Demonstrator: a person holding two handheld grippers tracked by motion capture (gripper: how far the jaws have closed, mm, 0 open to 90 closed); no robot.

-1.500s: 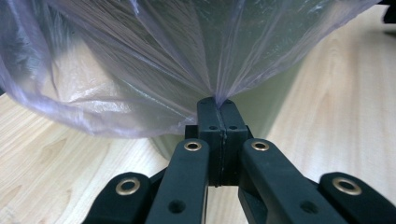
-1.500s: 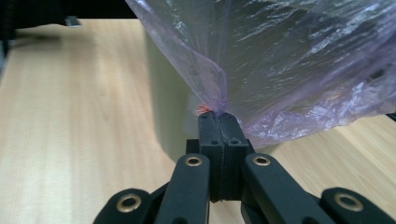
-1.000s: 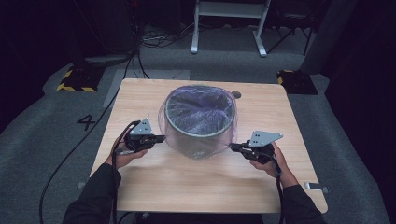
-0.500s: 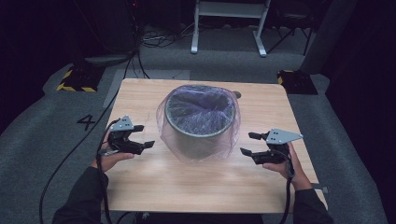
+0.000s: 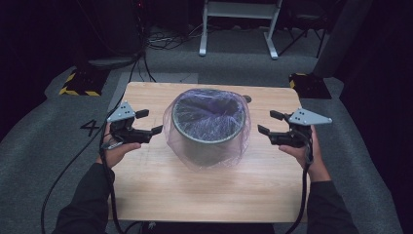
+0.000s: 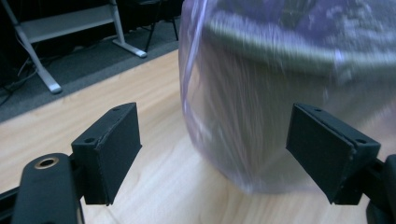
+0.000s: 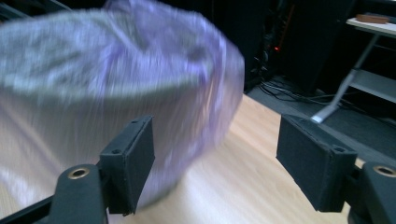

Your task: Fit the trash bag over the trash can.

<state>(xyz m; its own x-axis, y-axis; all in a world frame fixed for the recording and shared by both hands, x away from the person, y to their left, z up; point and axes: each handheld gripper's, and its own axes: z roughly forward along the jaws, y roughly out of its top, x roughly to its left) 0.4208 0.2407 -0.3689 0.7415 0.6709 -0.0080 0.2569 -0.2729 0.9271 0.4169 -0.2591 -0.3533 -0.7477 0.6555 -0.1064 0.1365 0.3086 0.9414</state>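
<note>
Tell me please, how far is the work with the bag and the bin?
Looks done: the bag lines the bin, folded over its rim and draped down the sides. In hand: nothing; left gripper and right gripper are open, clear of the bag on either side. Left: perhaps only smoothing the loose film at the base.

wooden table (image 5: 160, 195), grey carpet (image 5: 48, 146), metal stand (image 5: 238, 9)
</note>
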